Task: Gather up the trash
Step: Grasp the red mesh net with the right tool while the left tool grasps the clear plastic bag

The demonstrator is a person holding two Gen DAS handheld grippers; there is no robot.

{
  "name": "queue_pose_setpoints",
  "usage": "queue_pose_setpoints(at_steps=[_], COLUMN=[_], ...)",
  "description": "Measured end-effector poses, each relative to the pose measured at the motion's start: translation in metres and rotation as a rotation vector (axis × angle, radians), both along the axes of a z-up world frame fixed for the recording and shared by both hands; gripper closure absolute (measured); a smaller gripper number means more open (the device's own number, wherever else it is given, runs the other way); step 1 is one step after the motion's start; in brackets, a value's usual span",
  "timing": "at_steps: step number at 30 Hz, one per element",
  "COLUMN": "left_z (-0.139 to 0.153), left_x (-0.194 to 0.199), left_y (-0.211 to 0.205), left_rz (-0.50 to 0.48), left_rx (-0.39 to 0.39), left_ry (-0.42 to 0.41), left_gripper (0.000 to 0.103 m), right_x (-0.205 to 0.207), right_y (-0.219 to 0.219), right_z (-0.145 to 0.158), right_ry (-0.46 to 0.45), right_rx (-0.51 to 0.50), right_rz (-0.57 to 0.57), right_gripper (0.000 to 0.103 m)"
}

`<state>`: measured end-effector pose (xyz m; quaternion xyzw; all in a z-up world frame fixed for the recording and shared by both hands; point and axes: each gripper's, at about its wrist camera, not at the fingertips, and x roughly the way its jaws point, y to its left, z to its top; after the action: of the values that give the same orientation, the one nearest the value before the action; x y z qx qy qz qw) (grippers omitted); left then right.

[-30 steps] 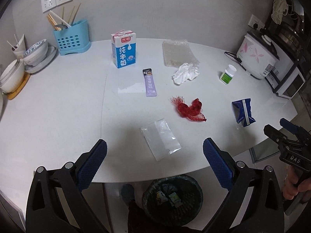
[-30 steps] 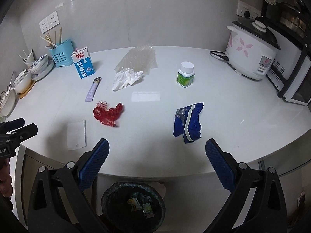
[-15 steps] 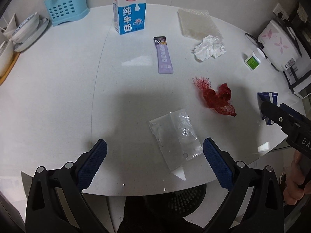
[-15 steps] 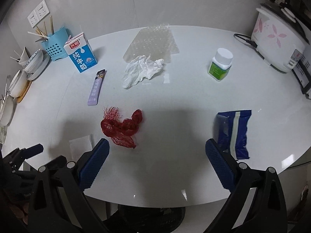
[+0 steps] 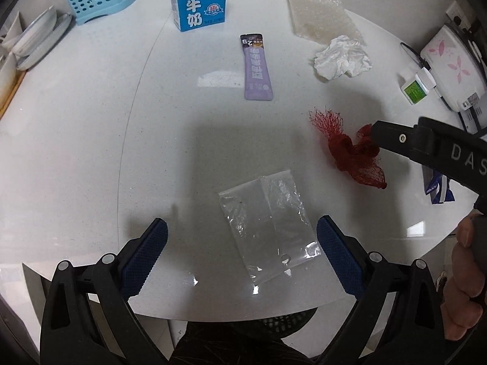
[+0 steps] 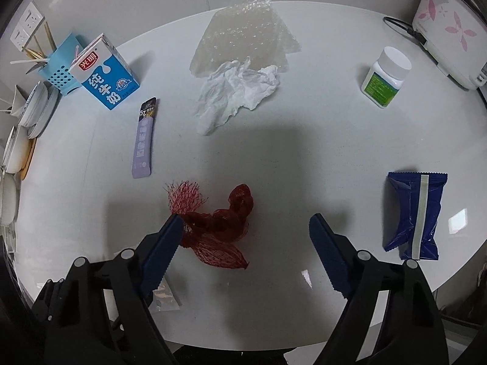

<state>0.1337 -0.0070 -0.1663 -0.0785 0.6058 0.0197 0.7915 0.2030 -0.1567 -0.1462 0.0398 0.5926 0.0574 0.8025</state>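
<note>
While both grippers have dropped closer to the white speckled table (image 5: 91,140) than a second ago, so the black waste bin that showed below its edge is now almost out of sight, the right gripper (image 6: 246,252) has just been narrowing its jaws; they stand apart, with the crumpled red mesh net bag (image 6: 217,228) lying between them, its left end at the left blue ribbed pad, not yet pinched. The left gripper (image 5: 242,255) stands wide, holding nothing, and the flat clear plastic bag (image 5: 268,222) lies on the table between its pads, its right corner close to the right pad.

Beyond the net lie a slim lilac sachet (image 6: 144,140), a crumpled white tissue (image 6: 237,91) resting against a sheet of bubble wrap (image 6: 243,36), and an upright blue-and-white milk carton (image 6: 105,73). To the right a glossy dark blue snack wrapper (image 6: 414,213) lies flat, and a small white pill bottle with a green label (image 6: 385,76) stands near a white rice cooker (image 6: 450,30).
</note>
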Motion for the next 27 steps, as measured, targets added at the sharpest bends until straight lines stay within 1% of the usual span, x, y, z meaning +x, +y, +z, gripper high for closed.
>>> queue_pose_setpoints(at_steps=[5, 8, 9, 10, 11, 12, 13, 14, 15, 16, 17, 18, 19, 20, 22, 24, 27], left_z=[-0.006, -0.013, -0.012, -0.012, -0.011, -0.01, -0.008, -0.008, -0.007, -0.007, -0.006, -0.006, -0.006, -0.006, -0.005, -0.005, -0.002], left_x=[0.004, 0.005, 0.005, 0.005, 0.005, 0.004, 0.004, 0.003, 0.003, 0.005, 0.004, 0.004, 0.004, 0.004, 0.003, 0.002, 0.0], left_y=[-0.004, -0.005, -0.006, -0.007, -0.008, -0.008, -0.008, -0.009, -0.01, -0.01, -0.009, -0.009, -0.008, -0.007, -0.004, -0.001, 0.004], left_rz=[0.039, 0.062, 0.069, 0.069, 0.07, 0.074, 0.073, 0.068, 0.062, 0.058, 0.063, 0.068, 0.069, 0.07, 0.069, 0.058, 0.046], left_rx=[0.008, 0.009, 0.02, 0.035, 0.049, 0.056, 0.071, 0.095, 0.099, 0.107, 0.111, 0.123, 0.13, 0.136, 0.116, 0.087, 0.075], left_ry=[0.023, 0.065, 0.063, 0.063, 0.063, 0.062, 0.063, 0.067, 0.064, 0.063, 0.064, 0.063, 0.061, 0.058, 0.05, 0.041, 0.023], left_gripper=[0.01, 0.02, 0.023, 0.03, 0.033, 0.041, 0.051, 0.056, 0.064, 0.071, 0.075, 0.086, 0.095, 0.099, 0.102, 0.103, 0.103], right_x=[0.01, 0.015, 0.016, 0.016, 0.016, 0.015, 0.014, 0.013, 0.012, 0.011, 0.011, 0.01, 0.01, 0.01, 0.008, 0.007, 0.004], right_y=[0.006, 0.01, 0.011, 0.013, 0.014, 0.015, 0.016, 0.017, 0.018, 0.019, 0.019, 0.018, 0.017, 0.016, 0.013, 0.011, 0.003], right_z=[-0.008, -0.016, -0.019, -0.022, -0.023, -0.025, -0.027, -0.028, -0.03, -0.031, -0.031, -0.031, -0.031, -0.031, -0.032, -0.031, -0.03], right_ry=[0.047, 0.081, 0.089, 0.099, 0.106, 0.115, 0.122, 0.129, 0.134, 0.141, 0.136, 0.135, 0.134, 0.134, 0.132, 0.132, 0.126], right_rx=[0.019, 0.017, 0.015, 0.01, 0.006, 0.001, -0.002, -0.005, -0.007, -0.014, -0.028, -0.044, -0.047, -0.053, -0.055, -0.055, -0.051], right_rz=[0.001, -0.007, -0.006, -0.003, -0.001, 0.003, 0.006, 0.01, 0.016, 0.019, 0.018, 0.016, 0.012, 0.007, 0.007, 0.006, -0.009], right_gripper=[0.026, 0.034, 0.035, 0.04, 0.046, 0.048, 0.053, 0.059, 0.062, 0.069, 0.077, 0.079, 0.083, 0.086, 0.089, 0.089, 0.09])
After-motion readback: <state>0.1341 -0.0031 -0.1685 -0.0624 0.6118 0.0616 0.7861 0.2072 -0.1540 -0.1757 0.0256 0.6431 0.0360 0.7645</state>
